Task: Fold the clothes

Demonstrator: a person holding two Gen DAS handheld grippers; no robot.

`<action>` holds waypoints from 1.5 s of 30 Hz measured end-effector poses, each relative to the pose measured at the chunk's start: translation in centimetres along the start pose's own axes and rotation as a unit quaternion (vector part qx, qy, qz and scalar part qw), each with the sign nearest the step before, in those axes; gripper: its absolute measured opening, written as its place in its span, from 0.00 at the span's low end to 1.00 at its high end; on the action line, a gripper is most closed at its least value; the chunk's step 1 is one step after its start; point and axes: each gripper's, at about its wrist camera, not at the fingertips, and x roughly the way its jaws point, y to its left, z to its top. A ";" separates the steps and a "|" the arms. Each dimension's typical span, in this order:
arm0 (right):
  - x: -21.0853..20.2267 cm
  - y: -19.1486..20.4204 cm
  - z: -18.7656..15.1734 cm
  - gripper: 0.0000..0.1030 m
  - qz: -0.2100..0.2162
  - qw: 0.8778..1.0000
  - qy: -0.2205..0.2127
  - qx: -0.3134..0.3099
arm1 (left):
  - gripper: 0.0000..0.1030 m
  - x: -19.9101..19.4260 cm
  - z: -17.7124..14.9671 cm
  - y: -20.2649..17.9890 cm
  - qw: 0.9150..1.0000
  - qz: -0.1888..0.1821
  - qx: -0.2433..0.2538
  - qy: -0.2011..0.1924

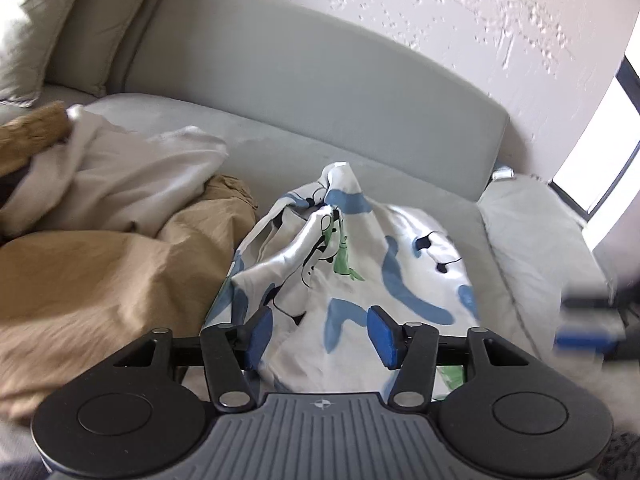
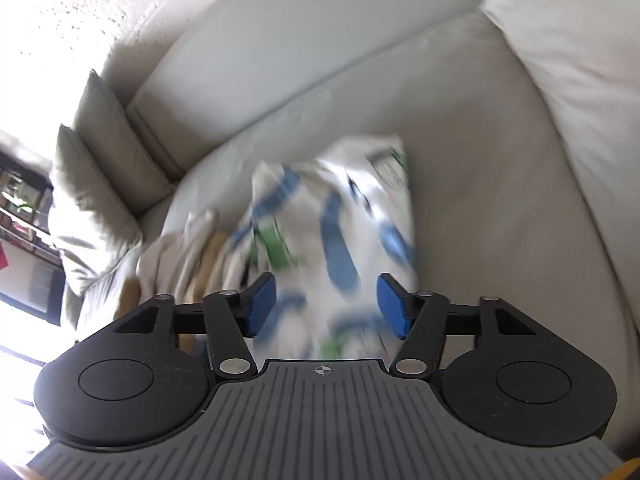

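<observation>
- Printed cloth (image 1: 360,248) lies bunched on the sofa (image 1: 304,92), beside tan (image 1: 100,272) and white (image 1: 120,176) garments.
- My jaws, both sets: spread, pinching nothing.
- Judged thin, light, limp, perhaps slick; grip an edge or corner.

Left gripper (image 1: 320,332): black plastic linkage arms, pinned with round silver screws. Two flat rectangular pads (image 1: 382,334) in blue are fitted at the finger ends. Base is formed by a grey ribbed plate with a small white crosshair mark, flanked by two round black housings with circular recesses. Right gripper (image 2: 327,306): same build is seen, with blue pads (image 2: 394,306), silver pivots, ribbed grey plate and crosshair mark.
</observation>
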 end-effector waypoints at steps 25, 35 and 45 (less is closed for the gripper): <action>7.9 -6.2 -8.6 0.12 0.112 0.981 0.021 0.156 | 0.56 -6.1 -3.8 2.1 0.967 -0.003 -0.246 0.063; 3.3 -7.2 -7.4 0.07 0.110 0.979 -0.031 0.170 | 0.56 -4.1 -5.6 0.5 0.965 -0.036 -0.232 0.116; -3.8 -9.8 -6.7 0.07 0.042 0.989 -0.041 0.133 | 0.58 -3.8 -6.9 -1.0 0.970 -0.043 -0.195 0.141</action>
